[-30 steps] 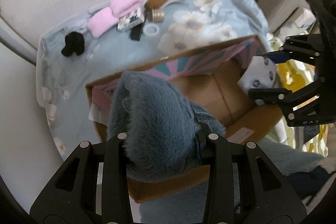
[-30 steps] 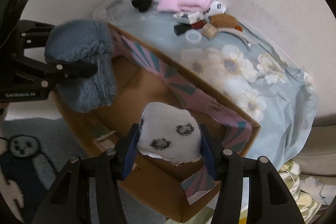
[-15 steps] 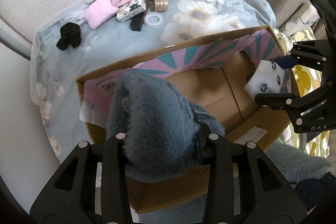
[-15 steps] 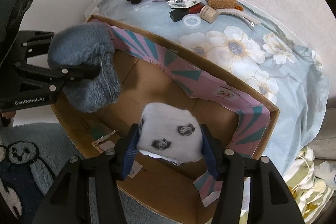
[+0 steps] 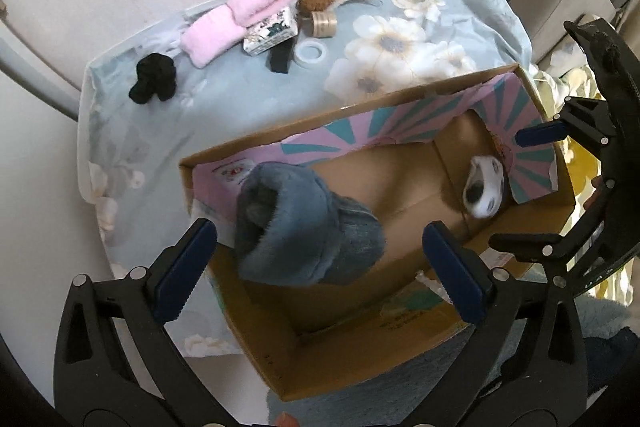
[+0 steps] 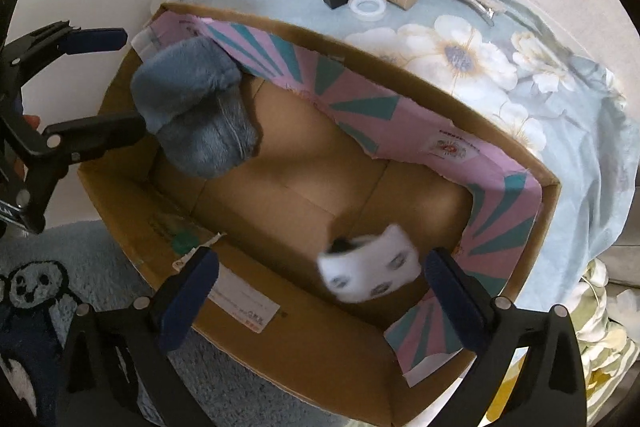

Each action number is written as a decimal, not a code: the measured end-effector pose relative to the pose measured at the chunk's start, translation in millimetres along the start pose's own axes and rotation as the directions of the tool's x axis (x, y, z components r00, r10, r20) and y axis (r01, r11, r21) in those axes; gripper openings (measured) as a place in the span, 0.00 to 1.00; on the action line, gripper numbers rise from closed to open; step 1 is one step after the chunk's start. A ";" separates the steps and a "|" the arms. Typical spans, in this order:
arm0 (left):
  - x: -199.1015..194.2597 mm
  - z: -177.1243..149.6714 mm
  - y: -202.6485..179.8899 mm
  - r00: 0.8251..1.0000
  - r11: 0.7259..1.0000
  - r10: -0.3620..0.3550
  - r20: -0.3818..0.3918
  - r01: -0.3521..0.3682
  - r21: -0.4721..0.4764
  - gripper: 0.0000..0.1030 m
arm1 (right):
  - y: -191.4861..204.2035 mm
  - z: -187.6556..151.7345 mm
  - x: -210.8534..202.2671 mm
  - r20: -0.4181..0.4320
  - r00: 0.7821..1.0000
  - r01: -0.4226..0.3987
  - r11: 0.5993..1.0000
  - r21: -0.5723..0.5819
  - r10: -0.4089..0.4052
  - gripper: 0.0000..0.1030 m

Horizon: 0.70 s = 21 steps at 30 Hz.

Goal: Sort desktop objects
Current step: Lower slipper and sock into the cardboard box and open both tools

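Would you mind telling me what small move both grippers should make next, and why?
Probably lift both clear of the cardboard box. The left gripper and right gripper are opening, their pads off the blue fuzzy sock and the white patterned sock, which are dropping into the box. Pink socks and small items remain on the floral cloth.
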<state>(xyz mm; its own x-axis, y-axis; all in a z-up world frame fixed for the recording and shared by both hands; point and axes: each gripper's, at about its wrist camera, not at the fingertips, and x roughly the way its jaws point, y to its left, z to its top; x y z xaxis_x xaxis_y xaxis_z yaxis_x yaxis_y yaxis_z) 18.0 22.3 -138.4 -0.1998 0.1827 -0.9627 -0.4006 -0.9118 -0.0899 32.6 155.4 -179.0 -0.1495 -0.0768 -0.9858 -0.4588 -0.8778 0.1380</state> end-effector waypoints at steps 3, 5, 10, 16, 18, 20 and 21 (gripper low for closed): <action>-3.0 0.9 4.1 1.000 1.000 -0.010 -0.012 0.010 -0.012 1.00 | -5.5 1.1 -6.2 0.029 1.000 -0.004 0.999 0.050 0.002 1.00; -5.2 1.2 6.3 1.000 1.000 0.014 -0.014 -0.015 -0.013 1.00 | -9.2 3.3 -10.8 0.052 0.999 -0.020 0.997 0.073 0.016 1.00; -14.1 1.3 11.2 1.000 0.999 0.000 0.009 0.001 -0.032 1.00 | -9.6 5.8 -23.5 0.038 0.997 -0.073 0.988 0.135 0.069 1.00; -24.6 4.8 16.0 0.999 0.997 -0.040 0.032 0.042 -0.059 1.00 | 2.6 13.3 -44.6 0.040 0.999 -0.008 0.993 0.117 0.004 1.00; -29.2 6.5 16.4 0.998 0.992 -0.013 0.054 0.019 -0.121 1.00 | 3.1 16.2 -49.2 0.035 0.999 0.023 0.992 0.123 -0.028 1.00; -35.5 8.6 14.4 0.997 0.994 0.011 0.071 -0.004 -0.105 1.00 | 0.8 18.6 -50.0 0.028 1.000 0.010 0.990 0.141 -0.014 1.00; -37.8 9.1 13.9 0.997 0.995 0.024 0.079 -0.016 -0.098 1.00 | -0.2 18.6 -51.0 0.034 0.999 -0.003 0.989 0.150 -0.002 1.00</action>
<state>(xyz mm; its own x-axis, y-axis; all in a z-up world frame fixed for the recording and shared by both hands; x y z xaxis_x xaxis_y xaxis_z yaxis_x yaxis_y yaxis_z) 11.9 6.1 -100.9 -0.2792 0.1895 -0.9413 -0.3077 -0.9463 -0.0992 24.0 168.4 -127.0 -0.1784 -0.0585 -0.9822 -0.5845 -0.7967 0.1536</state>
